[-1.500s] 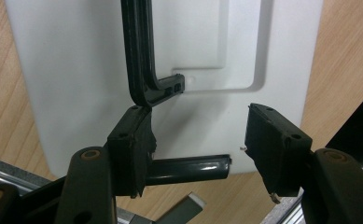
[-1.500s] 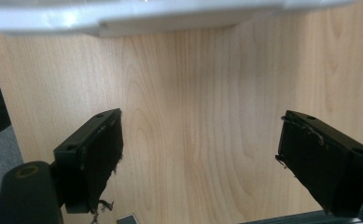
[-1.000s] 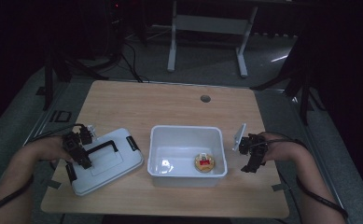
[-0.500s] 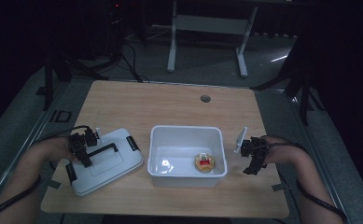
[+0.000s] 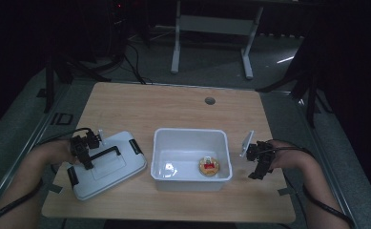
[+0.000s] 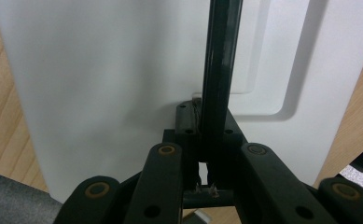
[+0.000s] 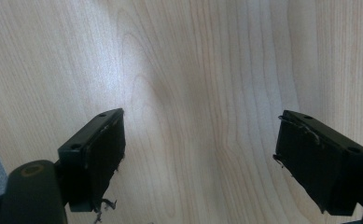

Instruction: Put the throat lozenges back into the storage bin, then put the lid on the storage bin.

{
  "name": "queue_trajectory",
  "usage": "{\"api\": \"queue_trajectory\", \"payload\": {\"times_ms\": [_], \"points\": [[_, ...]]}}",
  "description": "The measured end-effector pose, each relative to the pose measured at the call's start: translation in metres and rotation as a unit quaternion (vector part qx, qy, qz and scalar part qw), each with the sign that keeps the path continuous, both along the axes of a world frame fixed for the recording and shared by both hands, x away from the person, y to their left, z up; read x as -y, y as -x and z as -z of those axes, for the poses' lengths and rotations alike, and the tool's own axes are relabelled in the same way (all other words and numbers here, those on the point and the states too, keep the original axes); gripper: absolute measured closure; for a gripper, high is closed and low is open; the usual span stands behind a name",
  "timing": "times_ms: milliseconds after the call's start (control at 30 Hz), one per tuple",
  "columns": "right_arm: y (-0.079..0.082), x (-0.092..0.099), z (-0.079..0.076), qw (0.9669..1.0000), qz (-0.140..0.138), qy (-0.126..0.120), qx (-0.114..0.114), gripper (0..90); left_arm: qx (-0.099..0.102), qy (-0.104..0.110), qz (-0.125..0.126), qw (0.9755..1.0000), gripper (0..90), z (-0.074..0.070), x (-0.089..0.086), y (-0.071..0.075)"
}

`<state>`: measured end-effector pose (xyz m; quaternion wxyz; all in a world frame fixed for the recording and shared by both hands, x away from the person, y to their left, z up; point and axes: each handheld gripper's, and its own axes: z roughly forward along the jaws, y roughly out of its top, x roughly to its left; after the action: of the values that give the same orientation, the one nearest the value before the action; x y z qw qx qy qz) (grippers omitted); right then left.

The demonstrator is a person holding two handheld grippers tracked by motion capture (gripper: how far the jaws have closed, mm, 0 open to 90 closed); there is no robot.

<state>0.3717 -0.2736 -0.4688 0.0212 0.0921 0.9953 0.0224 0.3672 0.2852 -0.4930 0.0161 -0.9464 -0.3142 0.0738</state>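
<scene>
So, taking the white bin (image 5: 191,143) as the anchor: closest to you on its left side, your left gripper (image 5: 84,153) had its jaws clamped tight on the black handle (image 5: 106,153) of the white lid (image 5: 108,169). In the left gripper view that handle bar (image 6: 219,70) ran straight up between the closed jaws. The lid sat flat on the wooden table (image 5: 173,107), just beside the bin and turned a bit askew. My guess is you grabbed it by the handle because that's the only graspable bit on a flat lid, and it keeps the lid level if it gets lifted over the bin.

On the bin's right side, your right gripper (image 5: 260,164) had nothing in it. The right gripper view showed both pads (image 7: 100,154) spread wide over bare wood. It hung near the bin's wall, not touching it, probably parked clear or ready to steady the bin.

Inside the bin, toward its near right corner, there was a small round yellowish thing with a red patch (image 5: 209,166); too small to tell what. Past the bin, the far half of the table was bare apart from a small round hole (image 5: 210,100).
</scene>
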Motion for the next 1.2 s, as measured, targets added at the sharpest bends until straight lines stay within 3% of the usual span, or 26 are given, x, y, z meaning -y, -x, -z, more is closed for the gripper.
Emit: {"api": "queue_trajectory", "payload": {"times_ms": [467,533,733,900,1200], "points": [[0.0,0.004,-0.001,1.0,0.008,-0.001,-0.001,15.4,0.007,0.005,0.001,1.0,83.5,-0.005,-0.002,0.002],[0.0,0.003,-0.001,1.0,0.005,-0.001,-0.003,15.4,0.015,0.005,0.002,0.9999,83.5,-0.007,-0.002,0.002],[0.0,0.002,-0.003,1.0,0.007,-0.004,0.0,15.4,0.029,0.021,0.007,0.9993,83.5,-0.033,-0.006,0.005],[0.0,0.002,-0.006,1.0,0.005,-0.002,0.003,15.4,0.04,0.018,0.014,0.9989,83.5,-0.054,-0.007,0.01],[0.0,0.006,-0.004,0.9999,0.01,-0.005,0.001,15.4,0.045,0.025,0.026,0.9983,83.5,-0.076,-0.008,0.018]]}}
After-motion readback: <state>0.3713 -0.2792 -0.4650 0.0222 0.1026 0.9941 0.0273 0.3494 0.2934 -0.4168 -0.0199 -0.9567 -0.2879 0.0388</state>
